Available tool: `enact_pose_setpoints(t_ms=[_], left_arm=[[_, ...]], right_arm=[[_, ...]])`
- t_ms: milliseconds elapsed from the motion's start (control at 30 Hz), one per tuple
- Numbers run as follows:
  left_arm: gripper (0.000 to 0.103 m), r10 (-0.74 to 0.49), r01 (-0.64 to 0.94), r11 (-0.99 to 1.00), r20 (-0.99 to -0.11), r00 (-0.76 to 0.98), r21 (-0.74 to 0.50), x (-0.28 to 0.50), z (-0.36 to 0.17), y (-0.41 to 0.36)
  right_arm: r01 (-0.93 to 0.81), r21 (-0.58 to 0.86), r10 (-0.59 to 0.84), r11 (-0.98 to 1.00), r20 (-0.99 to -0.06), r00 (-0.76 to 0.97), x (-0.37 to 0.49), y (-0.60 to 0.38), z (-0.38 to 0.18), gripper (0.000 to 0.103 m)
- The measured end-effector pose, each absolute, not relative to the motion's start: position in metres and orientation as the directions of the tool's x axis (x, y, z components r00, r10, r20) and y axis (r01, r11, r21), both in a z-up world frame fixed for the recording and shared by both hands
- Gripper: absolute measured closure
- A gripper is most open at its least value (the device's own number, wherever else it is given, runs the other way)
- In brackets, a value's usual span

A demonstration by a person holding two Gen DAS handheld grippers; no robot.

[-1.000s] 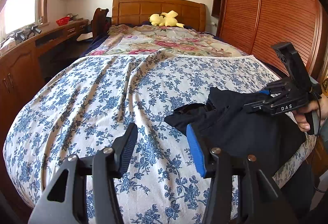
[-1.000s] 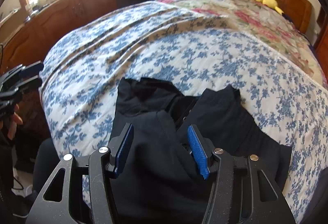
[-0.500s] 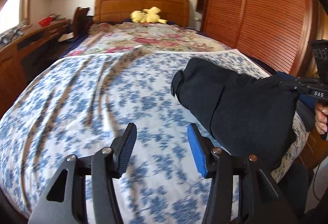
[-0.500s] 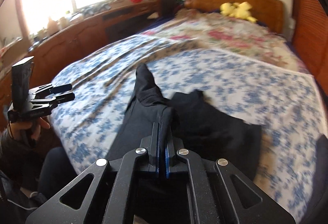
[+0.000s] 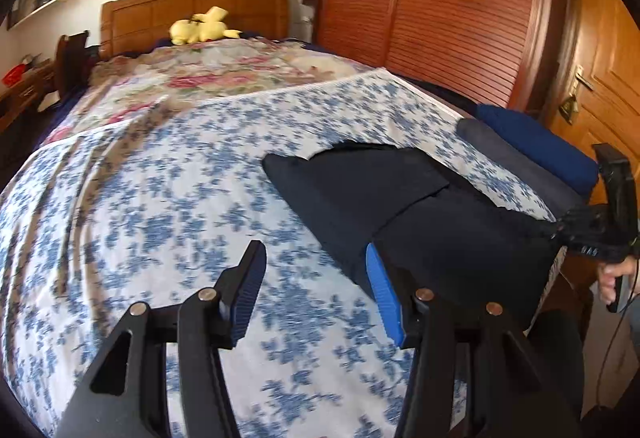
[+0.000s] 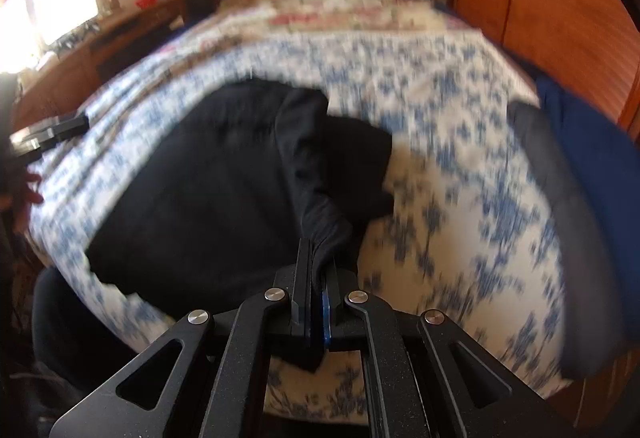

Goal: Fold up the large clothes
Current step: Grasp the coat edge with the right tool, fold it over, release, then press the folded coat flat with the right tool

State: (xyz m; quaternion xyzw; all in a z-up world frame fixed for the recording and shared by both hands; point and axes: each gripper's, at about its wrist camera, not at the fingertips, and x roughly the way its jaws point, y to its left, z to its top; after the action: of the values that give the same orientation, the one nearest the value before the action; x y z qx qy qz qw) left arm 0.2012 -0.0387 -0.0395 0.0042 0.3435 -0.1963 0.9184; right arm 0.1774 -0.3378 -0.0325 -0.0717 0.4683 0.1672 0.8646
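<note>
A large black garment (image 5: 400,205) lies partly folded on the blue-flowered bedspread (image 5: 160,197) near the bed's right front corner. My left gripper (image 5: 312,278) is open and empty above the bedspread, its right finger at the garment's near edge. My right gripper (image 6: 314,266) is shut on a bunched edge of the black garment (image 6: 208,189) and pulls it taut. The right gripper also shows at the right edge of the left wrist view (image 5: 560,226), gripping the garment's corner.
A folded grey cloth (image 5: 516,161) and a dark blue cloth (image 5: 536,145) lie along the bed's right edge. A yellow plush toy (image 5: 204,27) sits by the headboard. A wooden wardrobe (image 5: 440,5) and door stand right; a desk (image 6: 80,49) stands left.
My right gripper closed on the black garment and dragged it toward the bed's right edge, spreading it flatter. My left gripper stayed open and swung to face right.
</note>
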Motion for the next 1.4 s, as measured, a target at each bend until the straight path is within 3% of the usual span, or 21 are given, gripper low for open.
enact_pose_setpoints(t_ms=[200,367,400,600,833,1400], left_arm=[[0.052,-0.378,0.388,0.911,-0.647,0.662,-0.135,0.198,-0.046,-0.061],[0.052,-0.382,0.392,0.909,-0.652,0.655,-0.139,0.195,-0.048,-0.068],[0.052,-0.38,0.393,0.909,-0.654,0.654,-0.136,0.195,-0.048,-0.069],[0.052,-0.368,0.386,0.914,-0.659,0.656,-0.126,0.193,-0.05,-0.063],[0.051,-0.353,0.368,0.921,-0.664,0.659,-0.125,0.193,-0.052,-0.054],[0.051,-0.338,0.333,0.932,-0.668,0.663,-0.141,0.199,-0.06,-0.039]], right_arm=[[-0.359,0.007,0.201,0.933,-0.838,0.508,0.178,-0.33,-0.033,0.098],[-0.355,-0.057,0.17,0.933,-0.801,0.574,0.177,-0.323,-0.009,0.055],[-0.361,-0.051,0.182,0.931,-0.794,0.58,0.178,-0.322,-0.006,0.054],[-0.425,-0.003,0.275,0.905,-0.758,0.592,0.179,-0.293,0.01,0.052],[-0.513,0.079,0.37,0.855,-0.785,0.497,0.188,-0.242,-0.015,0.052],[-0.492,0.085,0.324,0.866,-0.845,0.424,0.182,-0.226,-0.079,0.051]])
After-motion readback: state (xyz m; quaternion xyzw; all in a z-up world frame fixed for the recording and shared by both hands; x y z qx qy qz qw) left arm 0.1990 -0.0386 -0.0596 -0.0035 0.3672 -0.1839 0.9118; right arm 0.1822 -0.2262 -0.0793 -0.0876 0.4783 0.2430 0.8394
